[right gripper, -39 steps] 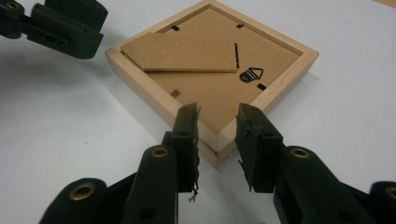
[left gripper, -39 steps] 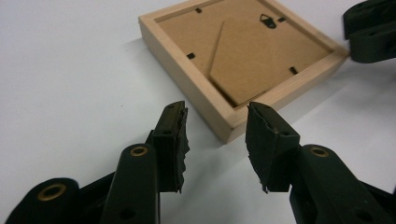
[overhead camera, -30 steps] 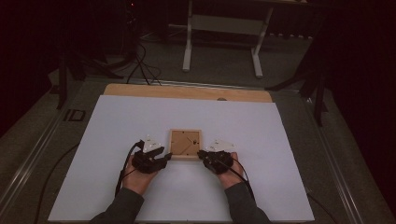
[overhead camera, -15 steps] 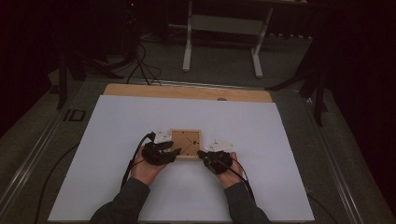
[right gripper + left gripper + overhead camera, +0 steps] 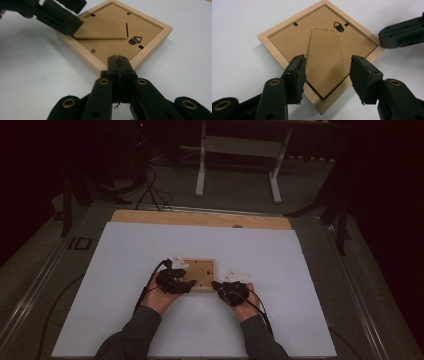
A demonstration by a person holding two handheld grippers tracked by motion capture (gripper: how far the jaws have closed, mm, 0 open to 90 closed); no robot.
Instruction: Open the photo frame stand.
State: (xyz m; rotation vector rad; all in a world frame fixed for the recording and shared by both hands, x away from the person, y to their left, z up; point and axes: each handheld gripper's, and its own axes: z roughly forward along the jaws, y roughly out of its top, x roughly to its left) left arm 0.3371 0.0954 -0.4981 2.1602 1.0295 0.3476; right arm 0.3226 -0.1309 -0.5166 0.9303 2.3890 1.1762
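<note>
On the white sheet covering the desk [image 5: 125,270], a wooden picture frame [image 5: 199,274] lies face down near the middle, its fibreboard back up, with a hanging hook [image 5: 339,27] and a fold-out easel stand [image 5: 325,60] showing. The right gripper [image 5: 117,58] has its fingers pressed fully together with nothing between them, their tip resting at the near corner of the frame as if to pin it in place. The left gripper [image 5: 325,72] hovers over the opposite side with its fingers [image 5: 295,75] spread apart, one on either side of the easel stand and not pressing on it; they have just been opening. My judgement is that the work in hand is lifting or swinging out that stand. The risk from here is that the frame skids on the smooth sheet: the right gripper only bears on one corner, so a sideways pull on the stand could spin the frame around that point. The stand is thin fibreboard hinged at a scored line, and a grab too far from the free edge, or a twist, could crease or tear it. Compared with a second ago, the left hand has come in from beside the frame to sit over its left part, while the right hand and the frame lie as they did.
</note>
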